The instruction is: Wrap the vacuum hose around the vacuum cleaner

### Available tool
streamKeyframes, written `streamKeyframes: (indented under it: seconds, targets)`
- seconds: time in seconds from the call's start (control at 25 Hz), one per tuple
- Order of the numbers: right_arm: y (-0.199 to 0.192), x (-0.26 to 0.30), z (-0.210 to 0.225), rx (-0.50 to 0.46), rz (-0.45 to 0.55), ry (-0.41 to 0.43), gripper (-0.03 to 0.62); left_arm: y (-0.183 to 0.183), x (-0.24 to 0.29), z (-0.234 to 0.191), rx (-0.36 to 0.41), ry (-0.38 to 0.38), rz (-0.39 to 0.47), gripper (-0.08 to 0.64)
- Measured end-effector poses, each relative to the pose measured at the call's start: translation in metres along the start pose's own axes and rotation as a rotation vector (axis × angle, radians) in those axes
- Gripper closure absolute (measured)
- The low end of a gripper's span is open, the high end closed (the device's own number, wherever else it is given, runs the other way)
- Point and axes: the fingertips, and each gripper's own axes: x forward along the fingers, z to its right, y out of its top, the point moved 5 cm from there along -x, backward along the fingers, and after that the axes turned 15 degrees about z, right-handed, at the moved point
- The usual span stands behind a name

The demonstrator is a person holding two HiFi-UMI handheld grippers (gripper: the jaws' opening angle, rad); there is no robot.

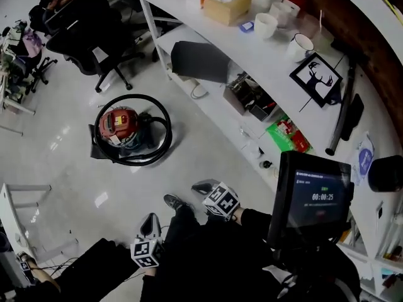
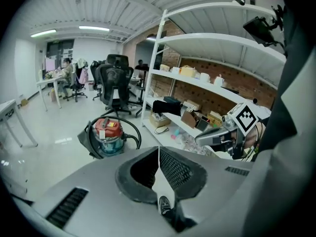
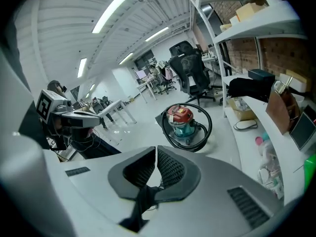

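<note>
From the head view, the vacuum cleaner [image 1: 119, 126] stands on the open floor [image 1: 63, 168], well out from the front edge of the white shelving [image 1: 208, 17] and short of the office chair [image 1: 88, 43]. Its black hose [image 1: 165, 115] lies in a wide ring around it. The left gripper [image 1: 150, 222] and right gripper [image 1: 203, 187] hang close to the person's legs, far from the machine. In the left gripper view the jaws are pressed together with nothing between them, and the vacuum cleaner [image 2: 108, 135] sits ahead with the hose [image 2: 134, 132] curving round its side. The right gripper view shows the same: jaws pressed together on nothing, and the machine [image 3: 183, 122] circled by the loop [image 3: 210, 125]. I can't make out where the hose's free end lies. The wrap looks done or nearly so. Any tidying calls for stepping in close, spreading the jaws before reaching, and pinching the hose on a slack stretch. Then the loop should be laid snug against the canister, not tugged, since I'd guess the machine shifts easily on that smooth floor.
</note>
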Motion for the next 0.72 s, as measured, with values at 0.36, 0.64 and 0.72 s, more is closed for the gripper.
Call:
streamKeyframes:
  seconds: [0.36, 0.64, 0.72]
  targets:
    - [0.005, 0.0, -0.025, -0.052, -0.002, 0.001, 0.568, 0.006, -0.027, -0.011, 0.034, 0.02, 0.039, 0.535]
    - [0.032, 0.027, -0.068, -0.141, 0.021, 0.02, 0.568, -0.006, -0.052, -0.056, -0.072, 0.066, 0.087, 0.535]
    - [0.035, 0.031, -0.079, -0.167, 0.015, 0.03, 0.568, -0.008, -0.056, -0.064, -0.077, 0.067, 0.093, 0.535]
